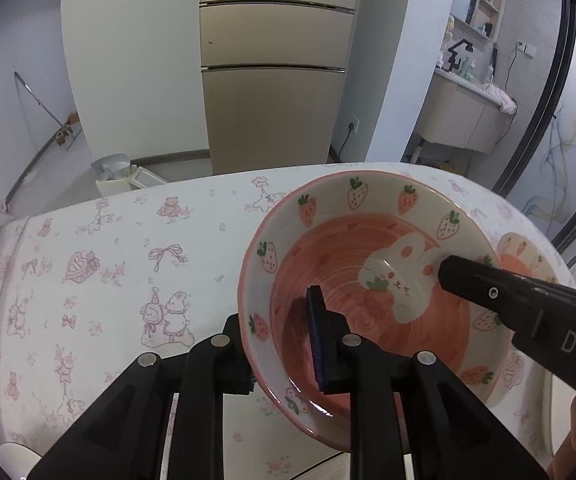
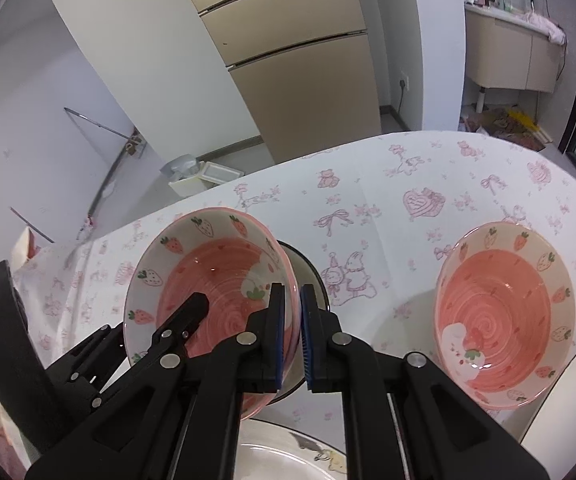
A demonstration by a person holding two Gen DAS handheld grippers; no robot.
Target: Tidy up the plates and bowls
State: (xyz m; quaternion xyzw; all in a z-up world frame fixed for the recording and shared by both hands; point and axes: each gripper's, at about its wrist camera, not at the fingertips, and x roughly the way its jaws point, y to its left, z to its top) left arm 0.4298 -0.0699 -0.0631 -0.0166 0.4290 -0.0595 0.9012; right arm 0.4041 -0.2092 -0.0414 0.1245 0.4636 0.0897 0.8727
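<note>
both grippers' jaws pinch the strawberry bowl rim, left and right.

Both cameras sit just behind their tongs, looking forward and down over the surface toward the fridge. The left view is very near a strawberry bowl, with the right tongs reaching in from its right side. The right view shows that same bowl close at left, the left tongs beside it, and a second bowl at right.
</note>
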